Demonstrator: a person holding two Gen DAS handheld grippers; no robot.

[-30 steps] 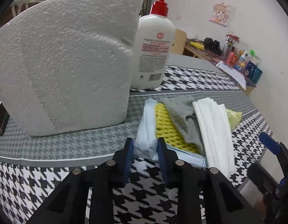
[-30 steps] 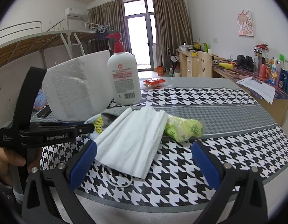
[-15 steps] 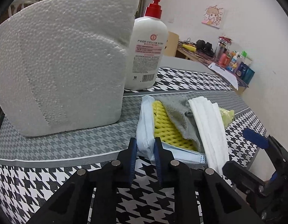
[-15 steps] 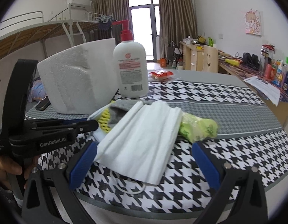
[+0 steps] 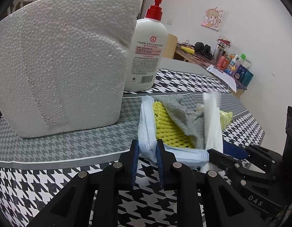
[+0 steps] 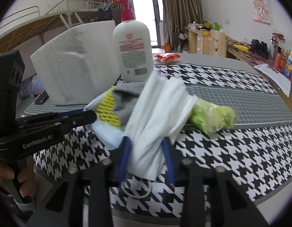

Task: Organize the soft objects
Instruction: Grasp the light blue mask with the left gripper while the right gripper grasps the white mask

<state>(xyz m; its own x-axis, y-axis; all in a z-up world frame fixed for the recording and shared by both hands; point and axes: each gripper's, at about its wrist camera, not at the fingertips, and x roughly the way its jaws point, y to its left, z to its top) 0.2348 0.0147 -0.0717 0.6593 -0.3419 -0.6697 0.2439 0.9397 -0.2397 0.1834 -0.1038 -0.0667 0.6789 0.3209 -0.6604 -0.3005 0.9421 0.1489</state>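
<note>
Since a second ago the right gripper point(image 6: 146, 151) has drawn its wide-spread jaws in around the white mask point(image 6: 155, 117); they are closing, bunching it between the blue pads. Left gripper point(image 5: 147, 152) has its jaws nearly together, pinching the blue mask's point(image 5: 146, 128) folded edge. Just beyond those jaws lie the yellow foam net point(image 5: 167, 124) and grey cloth point(image 5: 180, 111) on the houndstooth surface point(image 5: 60, 147).

- Styrofoam block point(image 5: 59, 62), white, upright on houndstooth tablecloth point(image 5: 51, 179).
- Lotion pump bottle point(image 5: 146, 53), red pump, just beside block.
- Red snack packet point(image 6: 167, 57) farther back on the tablecloth.
- Cartoon picture point(image 5: 213, 19) on wall.
- Side desk point(image 6: 204, 37); curtains point(image 6: 180, 9).
</note>
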